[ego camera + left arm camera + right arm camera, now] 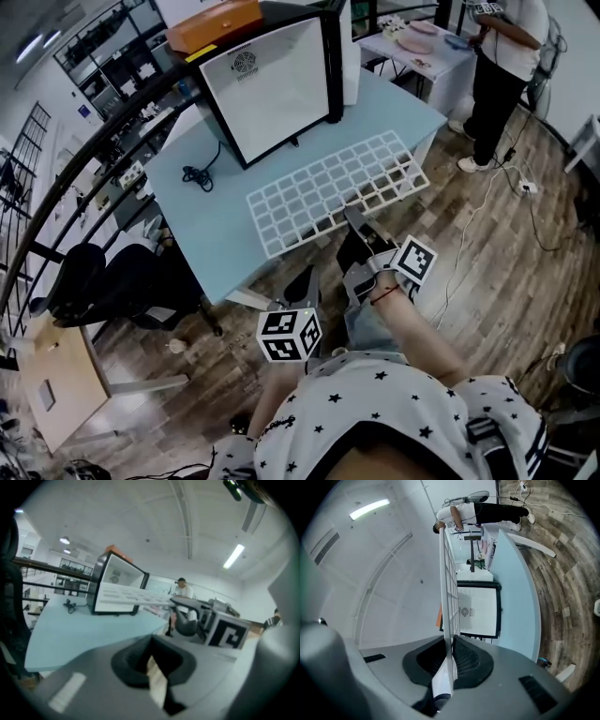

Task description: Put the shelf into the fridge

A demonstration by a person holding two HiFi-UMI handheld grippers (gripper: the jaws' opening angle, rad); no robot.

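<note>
Two tongs: right tongs (357, 220) grip the white shelf (323, 192) by its edge; left tongs (306, 281) pressed together, empty

Looks like an open-plan lab or workshop office; storage racks (103, 42) beyond a black railing (84, 159) at 10 o'clock; office chairs (112, 281) at 8; a person (502, 66) at a cluttered table (441, 64) at 1; cables (525, 187) across the plank floor (506, 253) at 3; strip lights (233, 556) overhead.

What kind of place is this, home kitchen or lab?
Likely a lab or workshop, not a home: mini fridge on a work table, storage racks behind a railing, cables across the floor.
</note>
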